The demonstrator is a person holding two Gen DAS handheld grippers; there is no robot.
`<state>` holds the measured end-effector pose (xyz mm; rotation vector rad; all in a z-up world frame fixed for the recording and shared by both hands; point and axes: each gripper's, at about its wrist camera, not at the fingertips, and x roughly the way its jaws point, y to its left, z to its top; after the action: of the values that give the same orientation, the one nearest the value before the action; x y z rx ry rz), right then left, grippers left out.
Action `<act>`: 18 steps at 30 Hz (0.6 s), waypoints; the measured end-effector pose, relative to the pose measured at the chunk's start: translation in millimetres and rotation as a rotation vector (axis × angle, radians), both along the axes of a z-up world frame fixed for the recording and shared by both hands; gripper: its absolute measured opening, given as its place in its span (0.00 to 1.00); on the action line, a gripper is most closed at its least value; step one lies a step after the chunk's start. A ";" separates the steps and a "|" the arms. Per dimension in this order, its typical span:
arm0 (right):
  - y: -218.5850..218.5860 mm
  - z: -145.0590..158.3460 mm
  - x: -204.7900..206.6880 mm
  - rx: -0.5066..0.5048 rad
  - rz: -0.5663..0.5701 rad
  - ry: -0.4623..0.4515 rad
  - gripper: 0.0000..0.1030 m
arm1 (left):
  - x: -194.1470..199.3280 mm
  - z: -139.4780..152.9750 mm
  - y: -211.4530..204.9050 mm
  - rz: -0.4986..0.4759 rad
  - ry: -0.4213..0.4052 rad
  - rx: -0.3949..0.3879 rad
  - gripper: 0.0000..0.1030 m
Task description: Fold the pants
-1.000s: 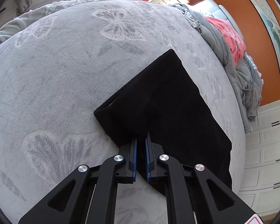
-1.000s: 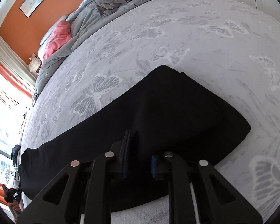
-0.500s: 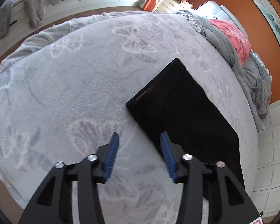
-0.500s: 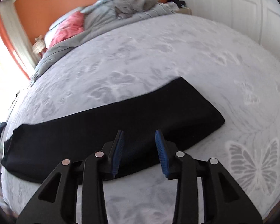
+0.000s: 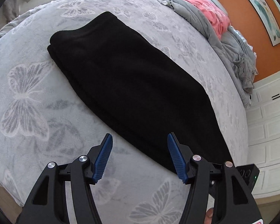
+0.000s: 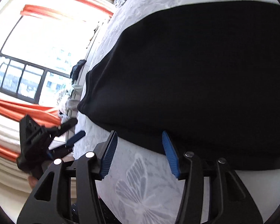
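Our left gripper [image 5: 140, 149] and right gripper [image 6: 139, 145], jaws opening and empty, hover beside long black fleece pants [image 5: 132, 85] folded lengthwise on the grey butterfly-patterned bed [image 5: 28, 102], crosswise folds seemingly remaining.

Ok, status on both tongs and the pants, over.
Left tongs and right tongs both opening, nothing between them. Black pants folded lengthwise, flat on butterfly blanket. Nothing in the way.

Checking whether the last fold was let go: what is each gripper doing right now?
Left gripper: jaws opening, nothing between them, clear of the black pants.
Right gripper: jaws opening, empty, at the pants' near edge over the blanket.
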<state>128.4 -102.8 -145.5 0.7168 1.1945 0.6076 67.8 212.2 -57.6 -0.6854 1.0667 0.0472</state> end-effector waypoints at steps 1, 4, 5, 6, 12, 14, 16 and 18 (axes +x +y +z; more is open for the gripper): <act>-1.1 -6.1 5.7 0.032 -0.033 0.013 0.38 | -1.0 -1.2 1.4 -0.003 -0.011 0.022 0.57; -5.7 -9.3 15.6 0.084 -0.103 0.026 0.00 | -3.0 -4.3 9.7 -0.004 -0.022 0.119 0.57; -6.5 -4.2 14.1 0.079 -0.103 0.006 0.00 | -4.5 -4.0 13.5 0.002 -0.019 0.141 0.57; -5.4 6.3 8.0 0.052 -0.080 -0.034 0.00 | -6.0 -3.6 17.6 0.010 -0.018 0.139 0.57; 4.5 30.0 -53.3 -0.233 0.149 -0.176 0.01 | -1.0 -4.9 15.2 -0.049 -0.021 0.161 0.57; 0.7 27.9 -50.4 -0.268 0.137 -0.167 0.03 | 4.6 -5.6 10.9 -0.050 -0.011 0.176 0.57; -6.8 30.0 -38.8 -0.101 0.088 -0.119 0.08 | 5.8 -5.5 11.2 -0.039 -0.019 0.155 0.57; -5.8 28.5 -22.6 -0.046 0.045 -0.093 0.51 | 6.2 -4.5 10.5 -0.046 -0.030 0.148 0.57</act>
<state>105.7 -108.6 -117.0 0.6174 1.1372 0.6425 74.0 222.7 -62.1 -0.5264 1.0390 0.0756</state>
